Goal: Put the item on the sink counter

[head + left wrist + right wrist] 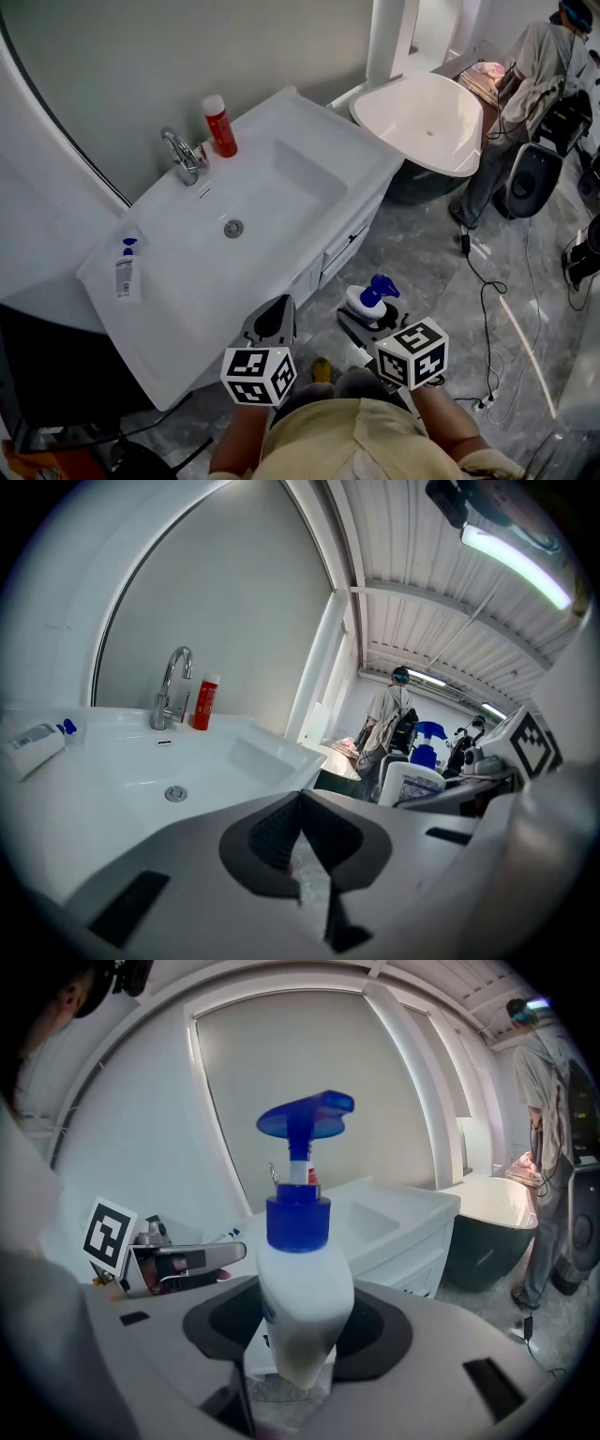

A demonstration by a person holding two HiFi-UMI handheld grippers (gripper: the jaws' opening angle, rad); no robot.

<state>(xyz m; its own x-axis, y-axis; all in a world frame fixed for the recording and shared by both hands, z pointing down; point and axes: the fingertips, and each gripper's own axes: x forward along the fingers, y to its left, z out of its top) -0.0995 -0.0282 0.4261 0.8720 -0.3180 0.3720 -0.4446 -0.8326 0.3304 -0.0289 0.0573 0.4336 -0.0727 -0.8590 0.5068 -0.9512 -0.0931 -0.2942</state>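
Note:
My right gripper (367,317) is shut on a white pump bottle (300,1288) with a blue pump head (378,289); I hold it over the grey floor, right of the vanity. In the right gripper view the bottle stands upright between the jaws. My left gripper (272,322) is shut with nothing in it, just off the front edge of the white sink counter (309,131). The same bottle (412,782) shows at the right of the left gripper view. The counter (112,726) carries a chrome faucet (182,155).
A red bottle (220,126) stands by the faucet and a small white tube with a blue cap (125,271) lies at the counter's left end. A white bathtub (422,122) sits beyond the vanity. A person (525,103) stands at the far right, with cables (487,291) on the floor.

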